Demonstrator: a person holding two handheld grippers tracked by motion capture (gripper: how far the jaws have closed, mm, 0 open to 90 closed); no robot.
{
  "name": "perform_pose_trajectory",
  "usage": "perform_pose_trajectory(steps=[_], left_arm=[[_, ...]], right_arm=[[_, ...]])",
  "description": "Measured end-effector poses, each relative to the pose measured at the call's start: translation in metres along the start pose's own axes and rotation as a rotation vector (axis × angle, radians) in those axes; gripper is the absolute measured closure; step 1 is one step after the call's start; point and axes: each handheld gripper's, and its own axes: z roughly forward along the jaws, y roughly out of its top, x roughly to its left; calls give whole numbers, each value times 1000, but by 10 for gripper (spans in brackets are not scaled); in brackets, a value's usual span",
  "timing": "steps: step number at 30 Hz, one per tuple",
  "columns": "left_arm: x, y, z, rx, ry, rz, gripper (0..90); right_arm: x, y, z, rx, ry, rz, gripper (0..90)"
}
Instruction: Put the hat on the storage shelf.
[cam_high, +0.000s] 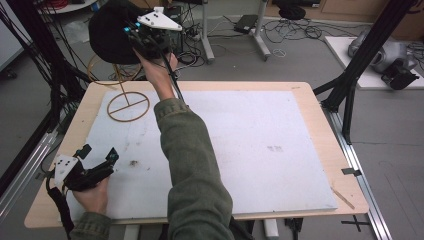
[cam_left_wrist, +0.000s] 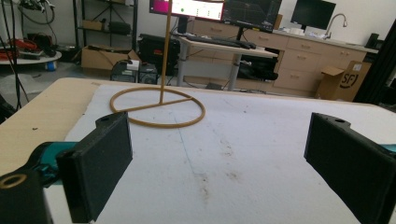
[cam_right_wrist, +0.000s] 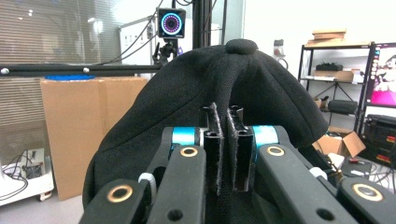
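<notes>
— Resting near the table's (cam_high: 310, 107) front-left corner, is the left gripper (cam_high: 97, 159) empty?
— Yes; jaws spread wide, nothing between them; farther off, the right gripper (cam_high: 134, 36) pinches the black cap (cam_high: 107, 35) tight, above the wire stand (cam_high: 128, 106).

stand (cam_left_wrist: 164, 51) top cut off, cap (cam_high: 112, 37) hiding it
</notes>
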Motion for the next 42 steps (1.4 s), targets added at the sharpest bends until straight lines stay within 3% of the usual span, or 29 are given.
perform_pose_trajectory(steps=[7,9,14,16,17,23,26,29,34,42], left_arm=[[-6,-1,3,6,-22,14,80],[-7,-1,4,7,-27,17,80],[-7,-2,6,6,-32,11,80],[-6,-2,7,6,-34,7,80],[-6,-2,7,10,-36,5,80],[-4,-2,8,4,-29,4,80],[-4,-2,8,3,-29,4,80],[-6,-2,9,3,-32,9,80],[-10,-3,11,6,-39,22,80],[-6,-3,13,10,-32,14,80]], right_arm=[[11,7,43,16,-7,-7,872],[13,7,47,21,-7,-7,872],[22,-9,68,82,-4,-21,873],[30,-21,77,129,-49,-13,873],[33,-24,79,131,-40,-4,872],[43,-37,88,170,-19,-22,873],[42,-44,89,174,-37,15,874],[41,-51,88,194,-40,-4,874],[36,-55,86,180,-46,40,873],[38,-65,88,239,-42,17,869]])
